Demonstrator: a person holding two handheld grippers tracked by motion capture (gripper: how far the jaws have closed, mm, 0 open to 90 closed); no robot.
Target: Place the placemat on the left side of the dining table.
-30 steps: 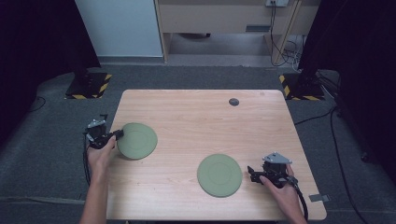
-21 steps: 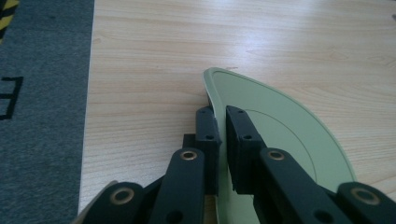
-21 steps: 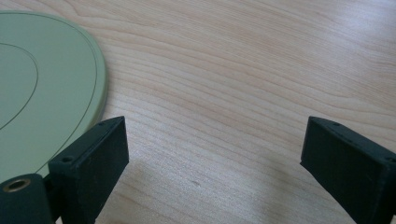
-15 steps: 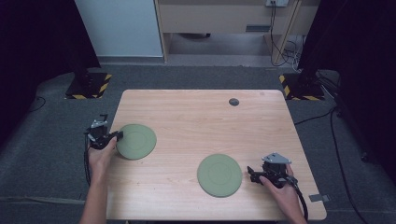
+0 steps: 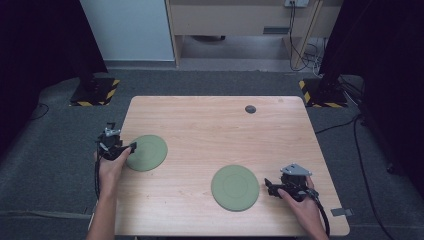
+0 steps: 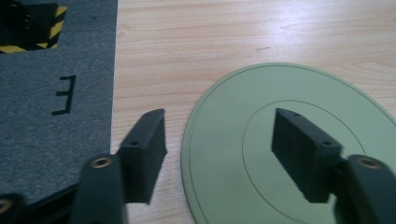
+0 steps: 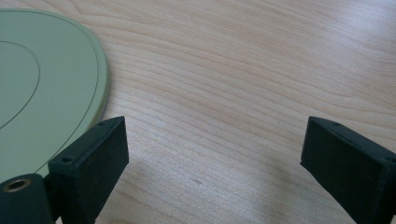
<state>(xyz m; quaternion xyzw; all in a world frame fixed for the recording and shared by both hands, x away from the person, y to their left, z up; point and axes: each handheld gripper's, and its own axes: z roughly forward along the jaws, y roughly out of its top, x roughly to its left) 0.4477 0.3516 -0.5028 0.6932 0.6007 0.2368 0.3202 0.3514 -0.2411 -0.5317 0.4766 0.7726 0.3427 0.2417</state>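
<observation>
Grey carpet (image 5: 45, 165) surrounds a pale wooden table (image 5: 210, 130), with black-and-yellow striped floor plates (image 5: 95, 92) beyond its far corners and a small dark disc (image 5: 250, 109) lying near the table's far edge.

2 flat green plates rest on the wood, well apart. The left plate (image 5: 146, 152) lies close to the table's left edge, and the right plate (image 5: 235, 187) sits toward the near right.

At the left edge, the left gripper (image 5: 131, 148) reaches over the rim of the left plate. In the left gripper view its jaws have just been opening and now stand spread, 1 over the bare wood beside the rim and the other above the plate's (image 6: 289, 154) inner ring, with the rim between them but neither pad pressing it.

Near the right corner, the right gripper (image 5: 268, 187) points toward the right plate, just beside its edge. In the right gripper view its jaws are spread wide over bare wood, the plate's (image 7: 42, 93) rim next to 1 jaw; whether they touch I cannot tell.
</observation>
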